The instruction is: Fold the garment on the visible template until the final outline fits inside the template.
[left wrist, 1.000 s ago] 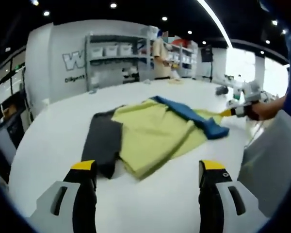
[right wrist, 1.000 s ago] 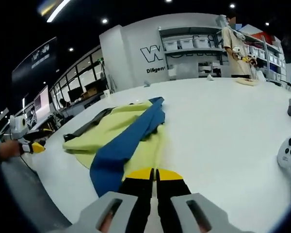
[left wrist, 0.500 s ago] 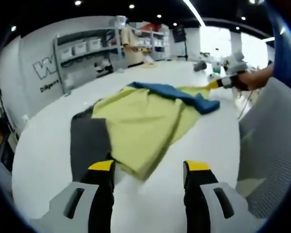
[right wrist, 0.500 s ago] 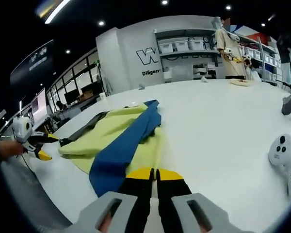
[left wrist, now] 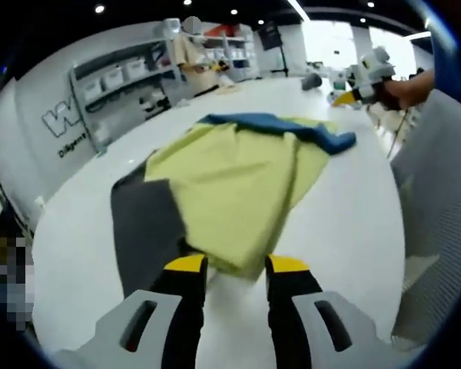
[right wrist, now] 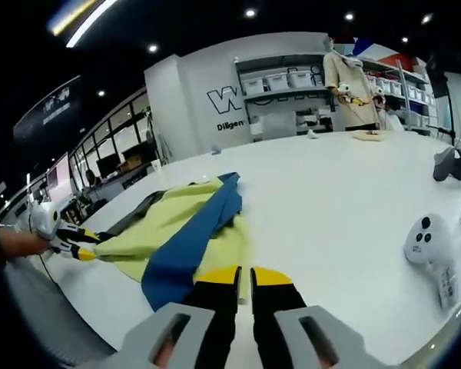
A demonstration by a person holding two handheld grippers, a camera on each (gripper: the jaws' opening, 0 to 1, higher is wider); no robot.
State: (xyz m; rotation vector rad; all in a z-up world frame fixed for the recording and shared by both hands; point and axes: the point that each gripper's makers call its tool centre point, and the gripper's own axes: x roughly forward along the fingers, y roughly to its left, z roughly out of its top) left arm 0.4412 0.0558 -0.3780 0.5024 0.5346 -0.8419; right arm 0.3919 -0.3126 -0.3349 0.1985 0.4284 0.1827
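A yellow-green garment [left wrist: 230, 184] with a blue part [left wrist: 292, 127] folded over it lies on the white table, partly over a dark grey template [left wrist: 142, 231]. My left gripper [left wrist: 237, 265] is open but narrow, and the garment's near corner lies between its yellow tips. It also appears at that corner in the right gripper view [right wrist: 81, 250]. My right gripper [right wrist: 244, 275] is shut at the opposite edge, where the garment [right wrist: 161, 227] reaches its tips and pale fabric shows between the jaws. The left gripper view has it far right [left wrist: 342, 98], held by a hand.
A white controller [right wrist: 424, 240] and a dark object [right wrist: 449, 163] lie on the table to the right. A person [right wrist: 346, 84] stands by shelves at the back. The table edge [left wrist: 384, 231] runs close on the right, beside my grey clothing [left wrist: 438, 215].
My left gripper has come forward to the garment's near corner and its jaws have narrowed around it. The right gripper has stayed shut at the far edge.
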